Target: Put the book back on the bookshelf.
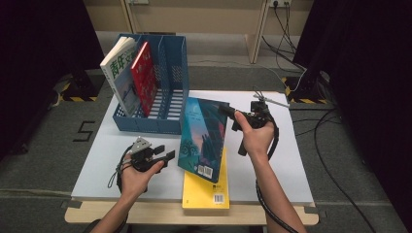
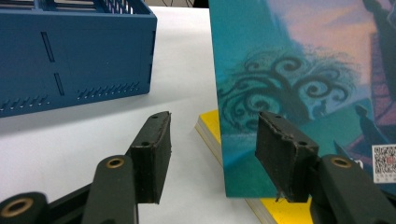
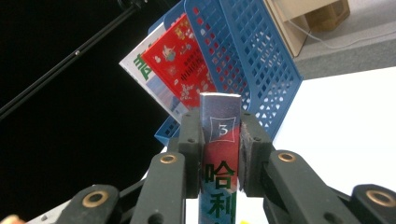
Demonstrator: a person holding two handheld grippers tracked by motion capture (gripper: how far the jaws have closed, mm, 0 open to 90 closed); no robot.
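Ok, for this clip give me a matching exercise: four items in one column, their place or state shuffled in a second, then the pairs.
Items:
1. teal book
2. yellow book
3. red book
4. left gripper

Places or states:
A. lying flat on the table
B. open, holding nothing
C. standing in the blue file rack
D. clamped at its spine by the right gripper, tilted up

Pairs: 1-D, 2-A, 3-C, 4-B

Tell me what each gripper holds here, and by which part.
The right gripper clamps the teal book by its spine, near the top end. The left gripper holds nothing; its fingers stand open beside that book's lower corner.
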